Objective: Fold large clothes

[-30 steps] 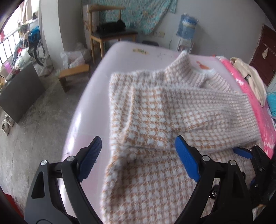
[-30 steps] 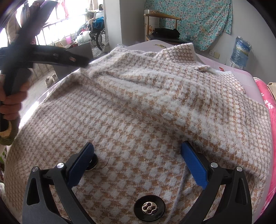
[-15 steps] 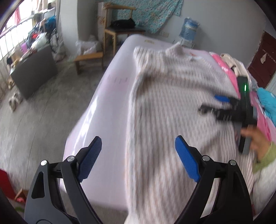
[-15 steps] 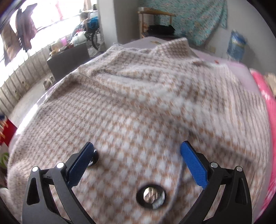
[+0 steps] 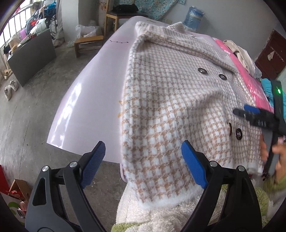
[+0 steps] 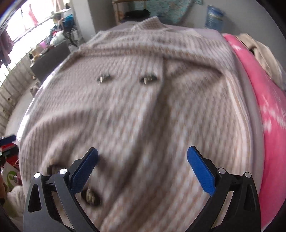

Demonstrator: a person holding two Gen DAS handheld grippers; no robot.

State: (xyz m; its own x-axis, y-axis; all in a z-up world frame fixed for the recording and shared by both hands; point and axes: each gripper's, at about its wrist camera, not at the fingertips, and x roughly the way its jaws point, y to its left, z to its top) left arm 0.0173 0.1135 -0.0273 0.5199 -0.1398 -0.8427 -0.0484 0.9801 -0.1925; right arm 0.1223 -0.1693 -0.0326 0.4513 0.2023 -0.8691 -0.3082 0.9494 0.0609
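A large fuzzy tan-and-white houndstooth coat point(image 5: 171, 92) with metal buttons lies spread face up on a pale pink table point(image 5: 93, 85); its hem hangs over the near edge. My left gripper point(image 5: 143, 164) is open and empty, just in front of the hanging hem at the coat's left side. My right gripper point(image 6: 143, 171) is open and empty above the coat's lower front point(image 6: 135, 110). It also shows in the left wrist view point(image 5: 250, 112) at the coat's right edge. The right wrist view is blurred.
A pink patterned cover point(image 6: 268, 110) with piled clothes lies right of the coat. Left of the table there is concrete floor point(image 5: 28, 114), a dark board point(image 5: 32, 55), a low wooden stool point(image 5: 87, 42) and a wooden chair point(image 5: 121, 14). A water jug point(image 5: 194, 16) stands behind.
Both grippers have pulled back toward the near table edge. The coat now lies spread open with its buttons showing, its hem hanging over the edge. Both grippers stay open.
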